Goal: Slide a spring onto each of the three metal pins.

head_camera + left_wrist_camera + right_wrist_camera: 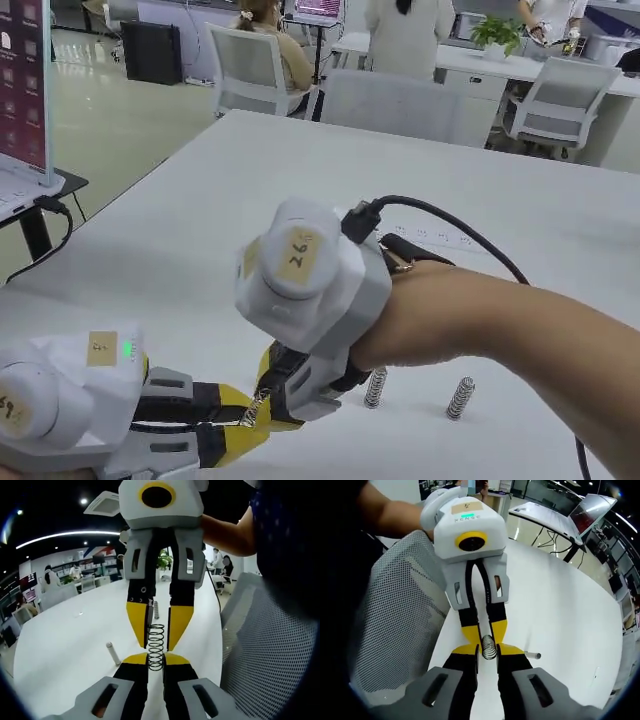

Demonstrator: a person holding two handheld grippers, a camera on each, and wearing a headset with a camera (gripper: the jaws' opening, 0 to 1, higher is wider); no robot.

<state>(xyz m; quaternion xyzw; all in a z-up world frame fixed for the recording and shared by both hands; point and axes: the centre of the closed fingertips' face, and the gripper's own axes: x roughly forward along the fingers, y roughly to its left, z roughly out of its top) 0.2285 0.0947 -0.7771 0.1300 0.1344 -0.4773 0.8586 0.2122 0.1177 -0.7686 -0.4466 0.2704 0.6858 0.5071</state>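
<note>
- left gripper fingers were clamped on one end of the spring.
- right gripper fingers pinched the same spring, tips facing.
- a bare metal pin sat near on the white table.
- a loaded pin and a second loaded pin stood beyond.

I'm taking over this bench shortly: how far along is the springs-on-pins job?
Looks done: the left spring and the right spring stand upright on the table, seemingly on pins hidden inside them. In hand: the third spring, pinched between the left hand-held gripper and the right hand-held gripper. Left to do: the bare pin lying on the table needs that spring.
</note>
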